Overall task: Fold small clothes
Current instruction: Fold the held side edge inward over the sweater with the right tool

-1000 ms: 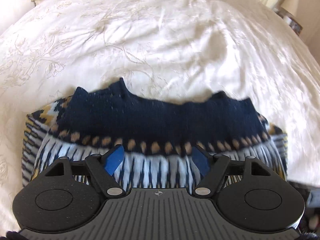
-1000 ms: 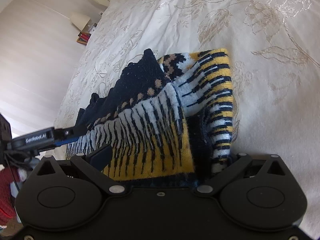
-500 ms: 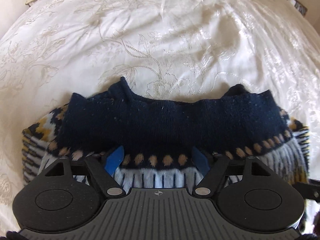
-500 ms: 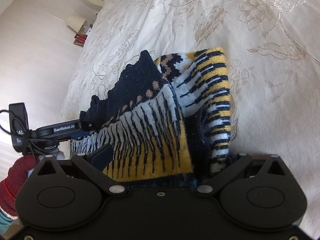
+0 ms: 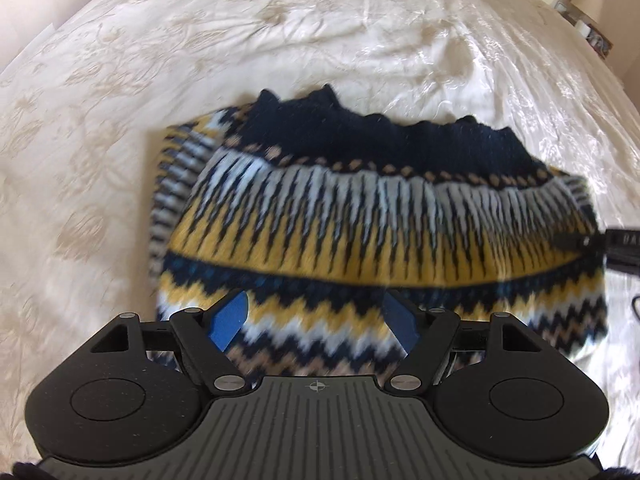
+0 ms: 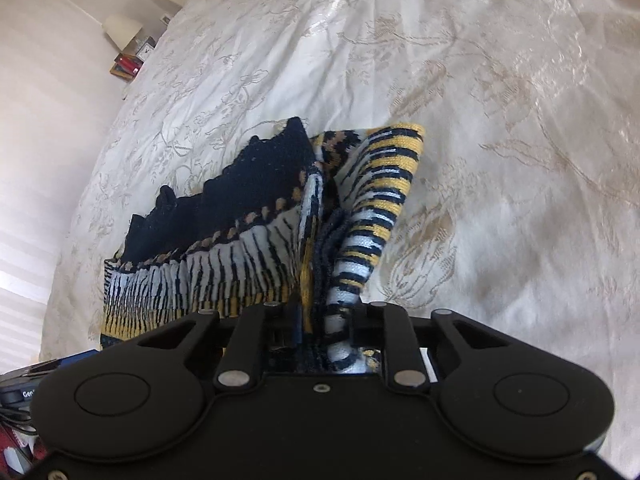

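Right now our right gripper [image 6: 320, 332] is closing on the bunched right edge of the sweater [image 5: 380, 216] on the bed [image 5: 320, 32], likely to carry a fold. Our left gripper [image 5: 314, 320] hovers wide apart over the near hem, gripping nothing.

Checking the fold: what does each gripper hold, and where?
Right gripper, jaws closing, pinches the sweater's bunched side edge. Left gripper holds nothing.
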A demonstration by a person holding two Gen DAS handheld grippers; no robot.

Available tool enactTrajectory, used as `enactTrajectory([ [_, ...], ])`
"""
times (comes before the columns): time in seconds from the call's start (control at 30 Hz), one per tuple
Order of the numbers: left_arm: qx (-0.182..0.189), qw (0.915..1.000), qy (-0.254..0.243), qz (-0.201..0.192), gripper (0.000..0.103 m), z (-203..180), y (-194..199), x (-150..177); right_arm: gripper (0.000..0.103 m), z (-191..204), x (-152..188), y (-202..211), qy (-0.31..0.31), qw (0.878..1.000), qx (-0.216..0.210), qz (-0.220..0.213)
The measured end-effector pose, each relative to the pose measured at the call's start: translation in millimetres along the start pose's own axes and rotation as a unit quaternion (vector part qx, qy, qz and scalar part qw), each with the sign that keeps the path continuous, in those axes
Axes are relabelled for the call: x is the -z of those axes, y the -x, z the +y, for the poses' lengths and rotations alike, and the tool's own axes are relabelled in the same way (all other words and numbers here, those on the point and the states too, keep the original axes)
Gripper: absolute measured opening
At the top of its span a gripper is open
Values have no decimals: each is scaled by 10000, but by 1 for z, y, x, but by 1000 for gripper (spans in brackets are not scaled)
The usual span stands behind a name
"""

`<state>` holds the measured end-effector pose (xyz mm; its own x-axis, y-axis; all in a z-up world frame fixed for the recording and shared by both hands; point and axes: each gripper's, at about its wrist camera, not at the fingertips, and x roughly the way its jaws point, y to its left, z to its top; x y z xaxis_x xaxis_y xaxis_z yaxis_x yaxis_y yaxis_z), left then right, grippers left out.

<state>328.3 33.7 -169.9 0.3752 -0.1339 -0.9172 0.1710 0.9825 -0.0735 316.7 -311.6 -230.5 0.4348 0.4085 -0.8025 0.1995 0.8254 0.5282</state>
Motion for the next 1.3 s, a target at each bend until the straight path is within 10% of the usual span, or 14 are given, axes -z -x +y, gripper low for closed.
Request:
enactTrajectory([
  [0.73,215,9970,736,92,73,129,36,66,27,228,2,-54,1093,9924,-302,480],
  [1.17,117,9942,1056,169,73,165,38,79,31,293,51,-126,1945,9748,418,1007],
  [1.3,185,9950,967,140,73,160,37,74,41,298,52,-122,1862,9775,-232,967],
])
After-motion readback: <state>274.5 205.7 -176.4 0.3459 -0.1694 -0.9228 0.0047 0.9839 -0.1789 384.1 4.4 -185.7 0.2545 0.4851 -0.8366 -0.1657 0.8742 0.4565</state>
